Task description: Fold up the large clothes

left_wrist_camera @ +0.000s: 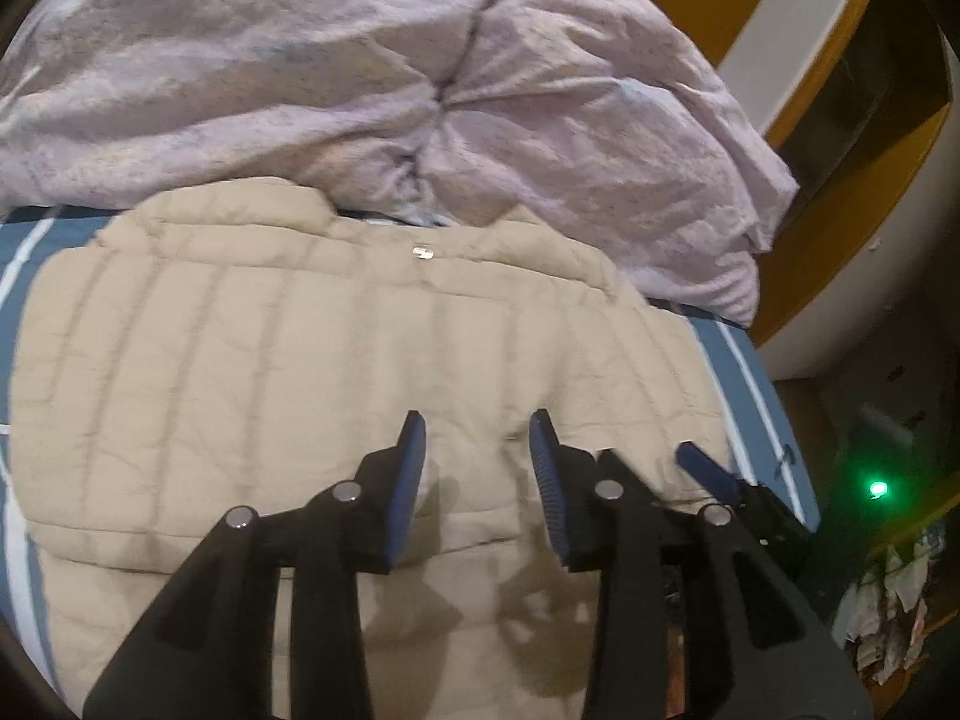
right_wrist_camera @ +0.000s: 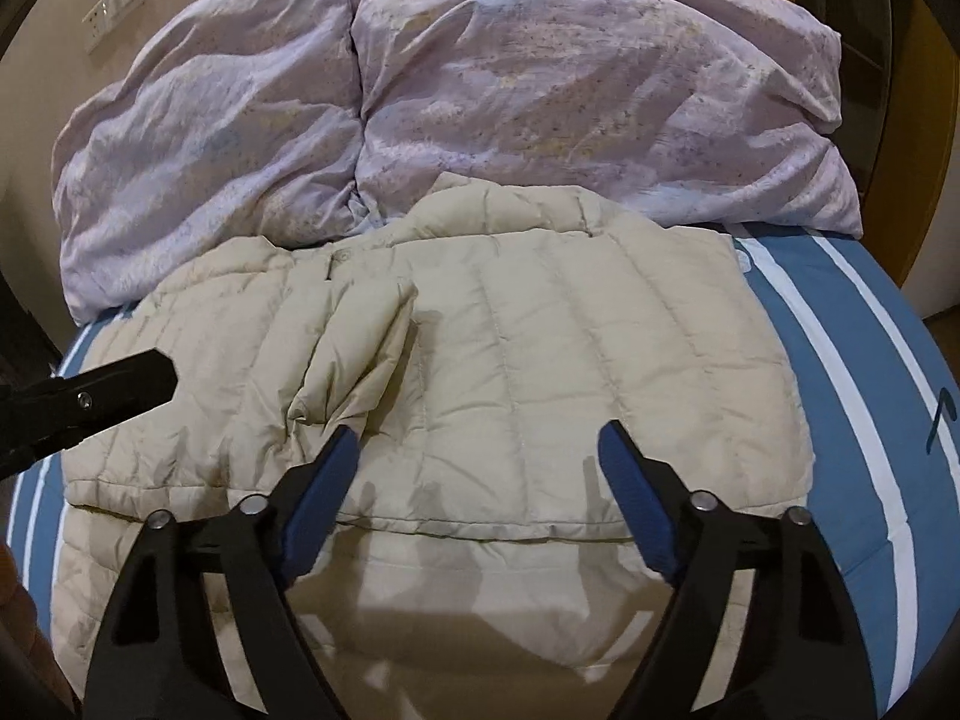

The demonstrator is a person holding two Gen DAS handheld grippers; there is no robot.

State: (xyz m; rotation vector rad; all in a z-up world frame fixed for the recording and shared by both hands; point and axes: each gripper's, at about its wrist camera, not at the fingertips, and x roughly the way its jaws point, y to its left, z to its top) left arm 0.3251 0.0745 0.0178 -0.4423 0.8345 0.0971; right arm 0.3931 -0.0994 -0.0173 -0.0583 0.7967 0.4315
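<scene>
The beige quilted puffer jacket [right_wrist_camera: 540, 360] looks light, soft and slippery (best pinched at its hem), both left gripper [left_wrist_camera: 477, 426] and right gripper [right_wrist_camera: 480, 438] spread wide, empty

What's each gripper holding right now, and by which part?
Nothing. The left gripper and right gripper are both open above the beige puffer jacket lying on the bed; no fabric sits between either pair of fingers.

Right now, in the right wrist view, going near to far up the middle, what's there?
right hand-held gripper, open over the jacket → beige quilted jacket laid flat → its collar → crumpled lilac duvet at the far end of the bed.
</scene>
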